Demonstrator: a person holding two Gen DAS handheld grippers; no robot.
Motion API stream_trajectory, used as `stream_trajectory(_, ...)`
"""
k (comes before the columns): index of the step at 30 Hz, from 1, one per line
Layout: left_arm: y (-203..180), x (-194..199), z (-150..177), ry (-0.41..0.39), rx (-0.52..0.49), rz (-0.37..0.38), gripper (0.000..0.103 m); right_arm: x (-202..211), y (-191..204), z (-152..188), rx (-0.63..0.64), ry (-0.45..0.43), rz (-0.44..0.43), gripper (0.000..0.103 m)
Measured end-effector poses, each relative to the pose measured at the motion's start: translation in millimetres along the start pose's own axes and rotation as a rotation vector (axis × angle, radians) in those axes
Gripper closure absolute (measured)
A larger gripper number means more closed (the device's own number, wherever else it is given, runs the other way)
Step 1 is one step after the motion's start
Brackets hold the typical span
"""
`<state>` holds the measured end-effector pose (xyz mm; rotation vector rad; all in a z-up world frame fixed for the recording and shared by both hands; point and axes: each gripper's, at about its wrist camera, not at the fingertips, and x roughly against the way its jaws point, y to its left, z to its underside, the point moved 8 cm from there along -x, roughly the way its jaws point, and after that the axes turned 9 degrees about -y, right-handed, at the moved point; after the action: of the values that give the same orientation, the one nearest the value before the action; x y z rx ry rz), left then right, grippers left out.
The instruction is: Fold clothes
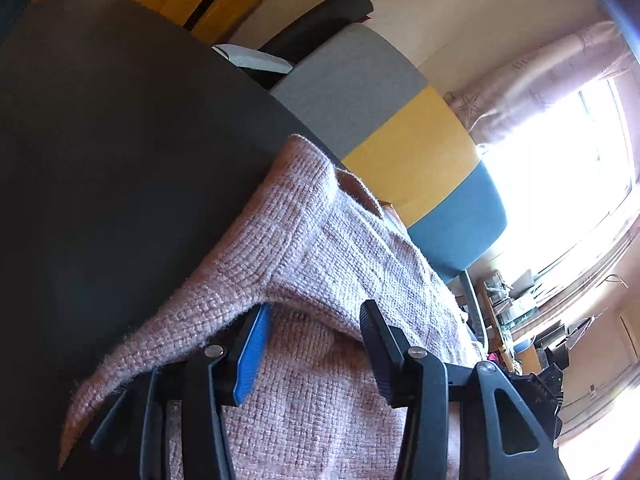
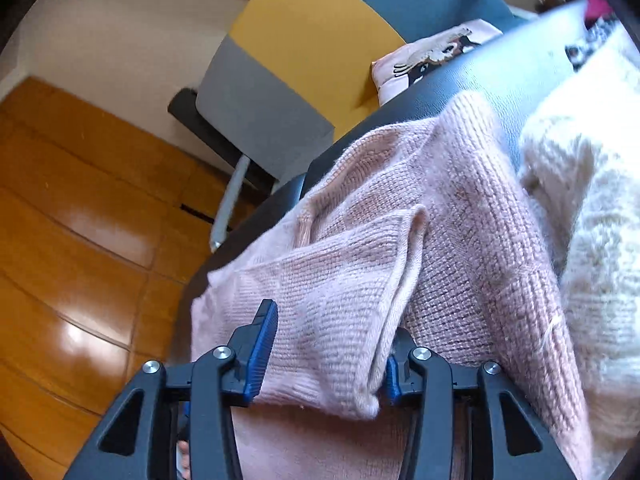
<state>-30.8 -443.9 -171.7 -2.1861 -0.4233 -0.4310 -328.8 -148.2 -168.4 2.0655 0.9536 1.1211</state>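
The pink sweater (image 1: 320, 248) lies on the dark worktop (image 1: 120, 140), partly folded, with one edge running off toward the striped chair (image 1: 400, 120) behind. In the left wrist view a doubled flap of knit lies across the body of the garment; the left tongs (image 1: 316, 344) stand parted over the flap's edge, blue pad (image 1: 252, 356) beside the fabric and not pressing it, so this side reads as released. In the right wrist view a folded sleeve or panel (image 2: 332, 304) lies on top of the sweater (image 2: 472, 220). The right tongs (image 2: 332, 344) straddle its near end with the jaws apart; the cloth fills the gap, and whether the pads bite it cannot be told for certain, though the slack look of the knit suggests it is let go. A cream knit (image 2: 592, 240) sits just beside the sweater to the right, and a printed pink garment (image 2: 432, 52) lies at the worktop's far edge. Judgement: a side fold has been laid and both tongs are at the point of release. The next move calls for drawing both tongs clear without dragging the flap, then taking fresh hold of an end of the sweater to fold it over its length.
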Motion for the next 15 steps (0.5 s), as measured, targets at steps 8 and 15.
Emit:
stream_trajectory(8,-1,3,3,0.0,-0.02,-0.029,0.06,-5,34,4,0.316,-0.051,0.151,0.097)
stream_trajectory(15,-1,27,11,0.017,-0.015,-0.048,0.062,-15,43,28,0.577,0.036,0.298,0.09)
